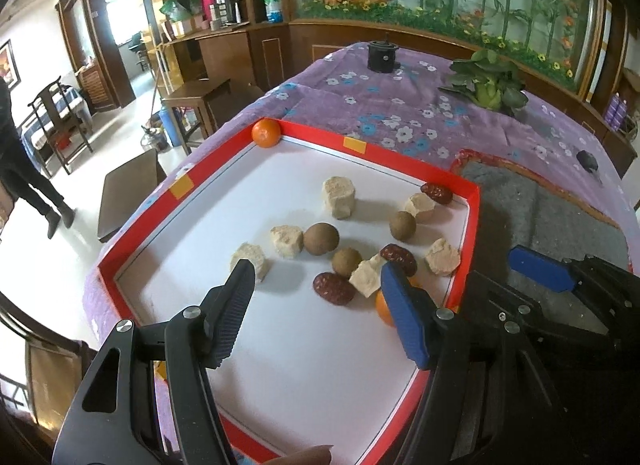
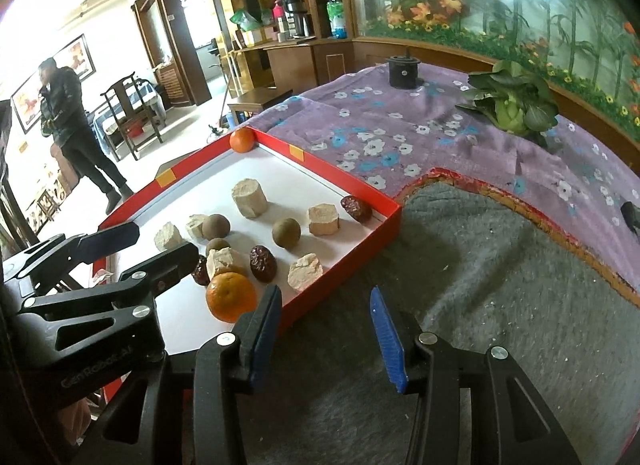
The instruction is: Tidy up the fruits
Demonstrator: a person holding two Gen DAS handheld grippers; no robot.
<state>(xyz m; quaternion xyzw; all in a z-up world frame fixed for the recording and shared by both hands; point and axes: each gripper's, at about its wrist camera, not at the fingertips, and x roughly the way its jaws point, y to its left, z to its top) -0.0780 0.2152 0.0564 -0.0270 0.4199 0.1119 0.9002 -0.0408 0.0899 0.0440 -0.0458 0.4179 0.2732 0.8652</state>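
Black left tongs (image 1: 316, 281) gape over tray (image 1: 474, 201); right tongs (image 2: 326, 305) seemingly beside.

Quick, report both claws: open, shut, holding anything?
Left claw: open, holding nothing, hovering over the red tray above the fruits.
Right claw: open, holding nothing, over the grey mat beside the tray.
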